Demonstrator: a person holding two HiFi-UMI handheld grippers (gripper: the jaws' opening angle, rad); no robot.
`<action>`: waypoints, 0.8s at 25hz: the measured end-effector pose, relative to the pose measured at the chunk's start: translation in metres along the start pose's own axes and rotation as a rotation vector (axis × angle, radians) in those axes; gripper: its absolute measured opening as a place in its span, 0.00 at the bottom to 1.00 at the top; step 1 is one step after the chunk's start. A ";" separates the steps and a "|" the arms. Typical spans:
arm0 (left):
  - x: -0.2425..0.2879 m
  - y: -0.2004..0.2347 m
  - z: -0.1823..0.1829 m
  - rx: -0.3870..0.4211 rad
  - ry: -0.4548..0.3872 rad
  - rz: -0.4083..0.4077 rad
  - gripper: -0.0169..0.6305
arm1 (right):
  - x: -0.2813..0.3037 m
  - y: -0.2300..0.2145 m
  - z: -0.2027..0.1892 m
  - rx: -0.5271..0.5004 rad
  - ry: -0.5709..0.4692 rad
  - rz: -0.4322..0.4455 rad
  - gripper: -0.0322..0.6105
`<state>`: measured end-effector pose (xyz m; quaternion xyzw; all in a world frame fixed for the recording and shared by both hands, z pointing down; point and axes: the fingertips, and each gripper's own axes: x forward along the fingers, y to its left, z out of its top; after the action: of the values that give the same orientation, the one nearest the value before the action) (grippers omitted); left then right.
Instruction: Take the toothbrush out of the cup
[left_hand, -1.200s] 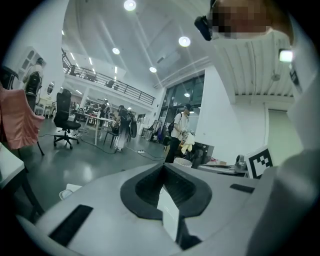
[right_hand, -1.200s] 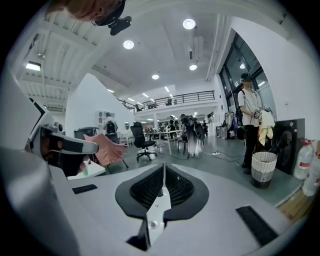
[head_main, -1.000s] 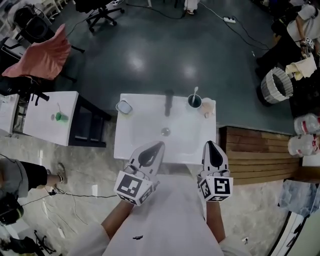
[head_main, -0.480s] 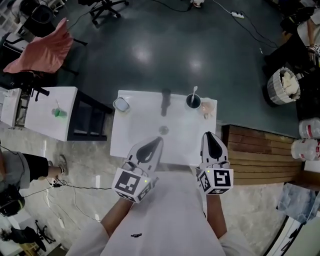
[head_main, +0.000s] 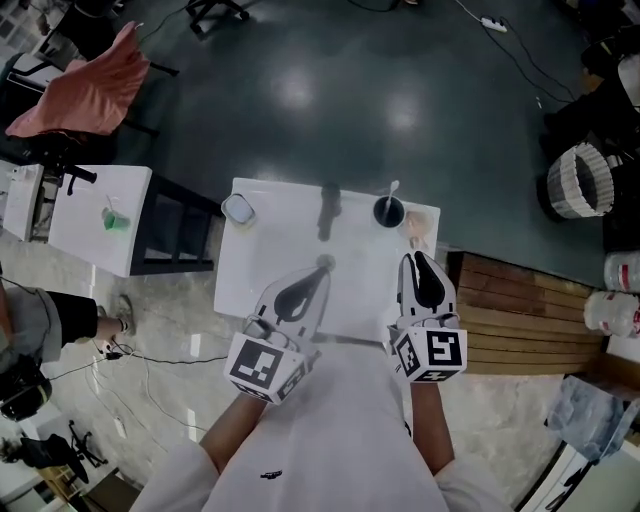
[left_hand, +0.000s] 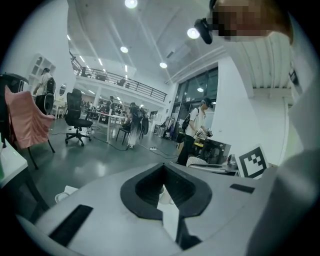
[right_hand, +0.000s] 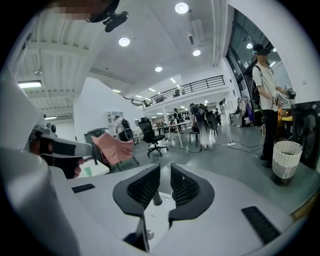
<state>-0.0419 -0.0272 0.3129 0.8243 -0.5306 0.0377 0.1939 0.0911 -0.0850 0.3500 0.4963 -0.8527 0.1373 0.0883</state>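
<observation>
Far left in the head view, a pink cloth (head_main: 90, 88) hangs over a chair, and below it a small side desk (head_main: 70, 235) carries a green item (head_main: 115, 218). The main white desk (head_main: 265, 270) sits mid-frame. At its back left corner stands a white mug (head_main: 238, 208), then a dark faucet (head_main: 329, 208) with a round drain (head_main: 324, 262) in front of it.

The left claw (head_main: 321, 284) hovers over the desk's near edge. In the left gripper view its tips meet (left_hand: 162, 168), closed on nothing.

At the back right stands the dark cup (head_main: 388, 212), with the toothbrush (head_main: 393, 189) upright inside it, head up. Just beside the cup lies a small pinkish object (head_main: 418, 228).

The right claw (head_main: 418, 259) points toward that corner, well short of the cup. Its jaws have just been opening and stand a narrow slit apart (right_hand: 165, 171), gripping nothing. A grey post (right_hand: 156, 197) shows through the gap, possibly the faucet.

Right of the desk lie a wooden slatted platform (head_main: 520, 315) and, farther back, a wicker basket (head_main: 578, 182).
</observation>
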 end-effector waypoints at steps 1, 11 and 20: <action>0.004 0.002 -0.001 -0.003 0.003 0.002 0.03 | 0.006 -0.002 -0.001 0.004 0.005 0.001 0.11; 0.038 0.024 -0.014 -0.037 0.054 0.020 0.03 | 0.059 -0.020 -0.017 0.063 0.076 -0.035 0.12; 0.060 0.050 -0.028 -0.074 0.101 0.032 0.03 | 0.099 -0.032 -0.037 0.084 0.151 -0.078 0.13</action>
<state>-0.0558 -0.0870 0.3686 0.8050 -0.5343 0.0628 0.2500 0.0707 -0.1696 0.4181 0.5206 -0.8171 0.2063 0.1369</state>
